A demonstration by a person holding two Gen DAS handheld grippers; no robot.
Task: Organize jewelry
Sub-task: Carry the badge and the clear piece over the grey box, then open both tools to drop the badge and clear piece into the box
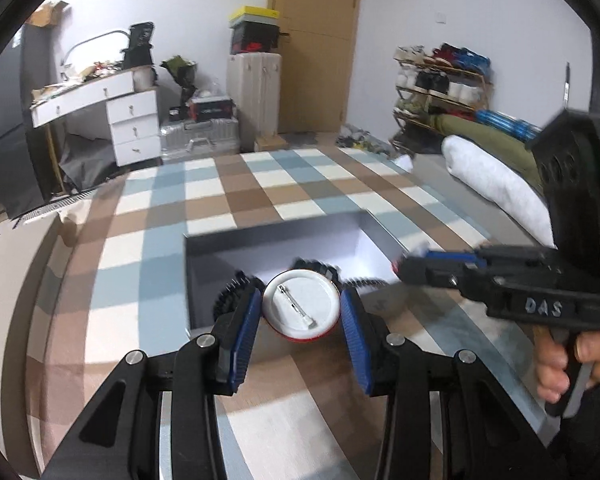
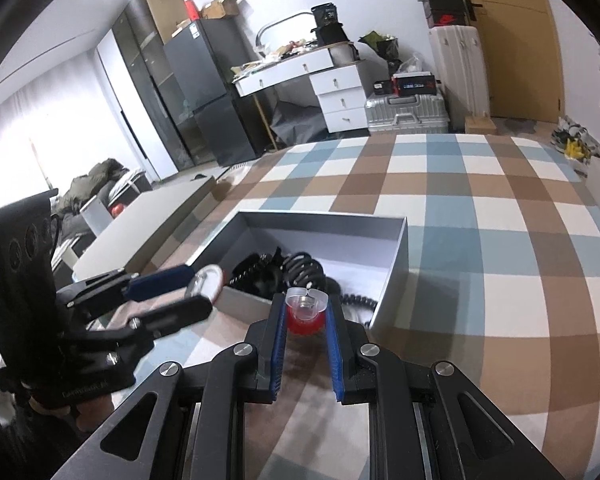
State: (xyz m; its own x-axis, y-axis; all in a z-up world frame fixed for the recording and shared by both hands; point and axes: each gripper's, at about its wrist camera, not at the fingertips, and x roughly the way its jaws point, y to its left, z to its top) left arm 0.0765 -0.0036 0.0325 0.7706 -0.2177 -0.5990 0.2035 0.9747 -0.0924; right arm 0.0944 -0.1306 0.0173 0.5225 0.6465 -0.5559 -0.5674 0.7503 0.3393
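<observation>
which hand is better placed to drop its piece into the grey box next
Left, narrowly. The left tongs hold the round pin badge right at the grey box near wall. The right tongs grip a red and clear piece slightly short of it.

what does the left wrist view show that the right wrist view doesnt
Only the left wrist view: the pin back of the round badge held in the left gripper, and a shoe rack. Only the right wrist view: the red and clear piece held in the right gripper, and a fridge. Both: the grey box, the checked cloth.
</observation>
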